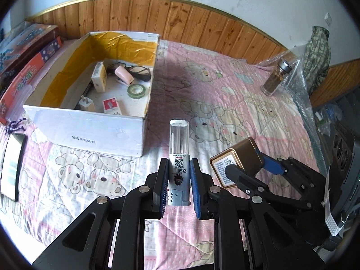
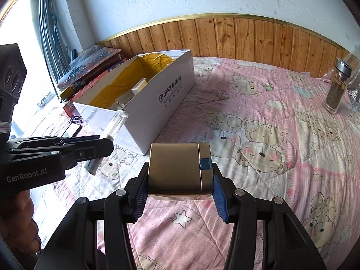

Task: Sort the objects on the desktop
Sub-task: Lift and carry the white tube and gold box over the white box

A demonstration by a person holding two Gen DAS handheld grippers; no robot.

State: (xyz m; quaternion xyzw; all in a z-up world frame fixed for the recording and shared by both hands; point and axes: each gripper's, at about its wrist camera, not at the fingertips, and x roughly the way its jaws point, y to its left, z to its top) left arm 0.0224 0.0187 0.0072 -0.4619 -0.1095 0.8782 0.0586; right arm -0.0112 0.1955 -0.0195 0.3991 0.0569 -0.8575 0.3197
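Left wrist view: a clear-topped cylinder [image 1: 179, 157] with a grey base and a QR label sits pinched between the blue pads of the left gripper [image 1: 179, 180], its clear end pointing away from the camera, held above the pink cartoon quilt [image 1: 225, 94]. Just right of it, the gold tin [image 1: 236, 164] with a printed label on its facing end is clamped by the right gripper [image 1: 249, 168], both pads pressed to its sides. Ahead and left stands an open white cardboard box [image 1: 90, 132] lined with yellow paper; inside lie a roll of green tape [image 1: 136, 91], a pink stapler [image 1: 124, 74], a white charger plug [image 1: 86, 104], a small red-and-white packet [image 1: 111, 106] and a cream carton [image 1: 99, 76]. A phone [image 1: 12, 166] lies flat on the quilt left of the box, well apart from both grippers. A glass jar with a metal lid [image 1: 275, 77] stands far right near bubble wrap [image 1: 299, 83]. Stacked game boxes [image 1: 24, 51] sit behind the cardboard box. Right wrist view: the tin [image 2: 180, 168] fills the space between the 2 fingers of the right gripper [image 2: 180, 180], a blue tape patch on its seam; the left gripper [image 2: 99, 148] reaches in from the left, holding the cylinder [image 2: 114, 123] tilted toward the box [image 2: 157, 103]. The jar [image 2: 336, 90] stands upright at far right, beside the wood panelling [image 2: 247, 36].
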